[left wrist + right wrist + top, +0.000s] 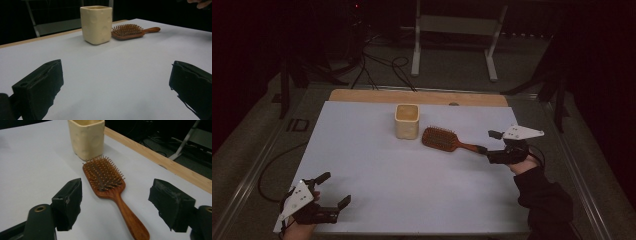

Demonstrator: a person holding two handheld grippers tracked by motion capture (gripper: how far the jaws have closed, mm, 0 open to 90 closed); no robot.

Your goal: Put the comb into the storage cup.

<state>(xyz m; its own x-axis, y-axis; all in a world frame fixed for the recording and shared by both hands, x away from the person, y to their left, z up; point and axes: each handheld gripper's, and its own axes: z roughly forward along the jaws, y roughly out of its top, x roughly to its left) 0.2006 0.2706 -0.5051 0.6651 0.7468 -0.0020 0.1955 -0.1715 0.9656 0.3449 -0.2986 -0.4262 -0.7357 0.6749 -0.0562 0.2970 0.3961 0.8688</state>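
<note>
The wooden paddle hairbrush (447, 140) lies flat on the white counter (377, 170), right of centre, bristles up. Its long axis runs left to right across the counter with a slight slant: the bristled head points left and a little far, and the handle runs right and a little near, toward the right gripper (488, 145). The head lies just beside the right side of a cream square cup (407, 121), which stands upright toward the far middle of the counter; whether the two touch cannot be told. The cup's inside looks empty in the high view, though its bottom is too dim to read. In the right gripper view the hairbrush (110, 187) lies between and ahead of the two fingers (68, 201), its handle end reaching between them, and the cup (86, 138) stands beyond the head. The right gripper is held low at the right edge, pointing left along the handle, fingers spread wide and gripping nothing; a dark sleeve (544, 200) comes up from the near right. The left gripper (334, 189) rests at the near left corner, well apart from the hairbrush, pointing right and far, fingers (40, 87) wide open and empty above bare counter.
</note>
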